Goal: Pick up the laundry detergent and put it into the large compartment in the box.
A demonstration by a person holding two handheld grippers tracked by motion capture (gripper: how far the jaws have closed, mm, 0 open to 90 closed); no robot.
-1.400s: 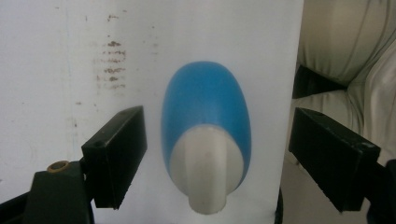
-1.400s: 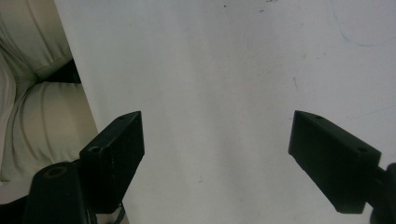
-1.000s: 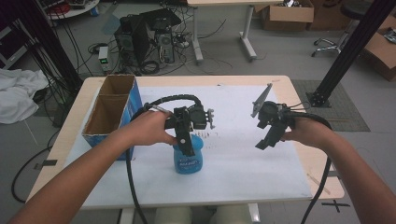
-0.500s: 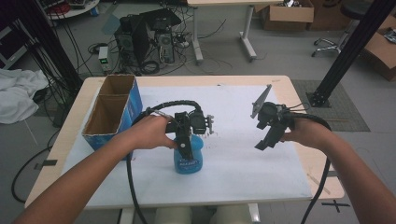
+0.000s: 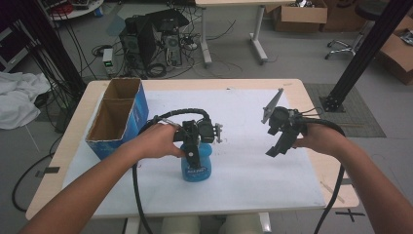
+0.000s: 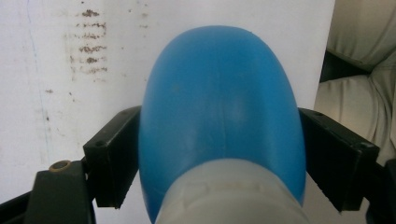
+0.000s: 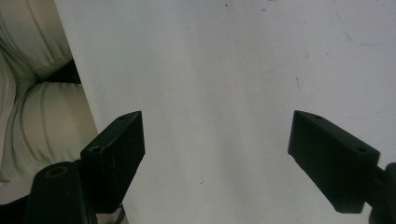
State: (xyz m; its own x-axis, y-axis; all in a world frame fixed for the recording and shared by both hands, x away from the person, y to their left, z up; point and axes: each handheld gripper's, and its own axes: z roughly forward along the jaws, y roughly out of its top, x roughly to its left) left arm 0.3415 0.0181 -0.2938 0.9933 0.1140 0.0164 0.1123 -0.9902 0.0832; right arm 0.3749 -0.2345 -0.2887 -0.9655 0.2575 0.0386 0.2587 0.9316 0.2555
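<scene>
A blue plastic bottle (image 5: 196, 166) stands upright on the white sheet (image 5: 253, 170) near the table's front middle. My left gripper (image 5: 194, 155) comes down on it from above and is shut on it. In the left gripper view the bottle (image 6: 219, 107) has a pale cap end toward the camera, and the black jaws of the left gripper (image 6: 222, 140) press on both its sides. My right gripper (image 5: 275, 149) hangs over the right part of the sheet, well apart from the bottle. In its own view the right gripper (image 7: 217, 130) is open with nothing but white sheet between the jaws.
An open cardboard box with blue sides (image 5: 117, 117) stands at the table's left, two compartments showing. The wooden table's edge (image 5: 336, 195) runs past the sheet on the right. Cables trail from both grippers toward the front edge.
</scene>
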